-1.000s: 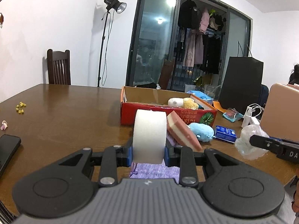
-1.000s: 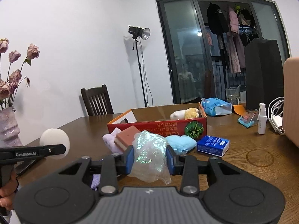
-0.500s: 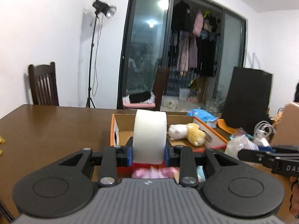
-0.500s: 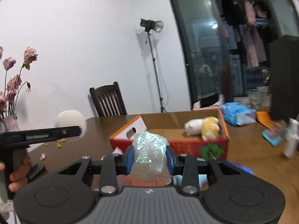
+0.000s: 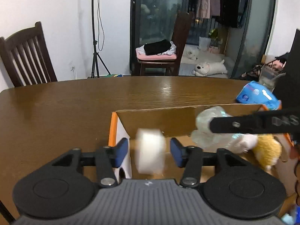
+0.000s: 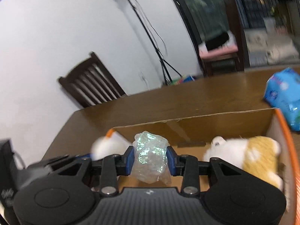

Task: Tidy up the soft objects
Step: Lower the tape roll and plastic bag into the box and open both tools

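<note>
White foam roll [image 5: 150,151] loose between my left gripper's [image 5: 149,149] opening jaws, clear of both pads, over the cardboard box [image 5: 159,121], right gripper [image 6: 150,158] jaws opening, pads touching iridescent plastic wad [image 6: 150,156], plush toy [image 6: 243,153] right of them.

Left claw [image 5: 149,150] jaws opening over cardboard box [image 5: 159,120]; white sponge roll [image 5: 150,151] between pads, untouched.

white foam roll [image 5: 150,151], iridescent clear plastic wad [image 6: 150,156], white-and-yellow plush [image 6: 243,154], orange-edged brown cardboard box [image 5: 159,116].
</note>
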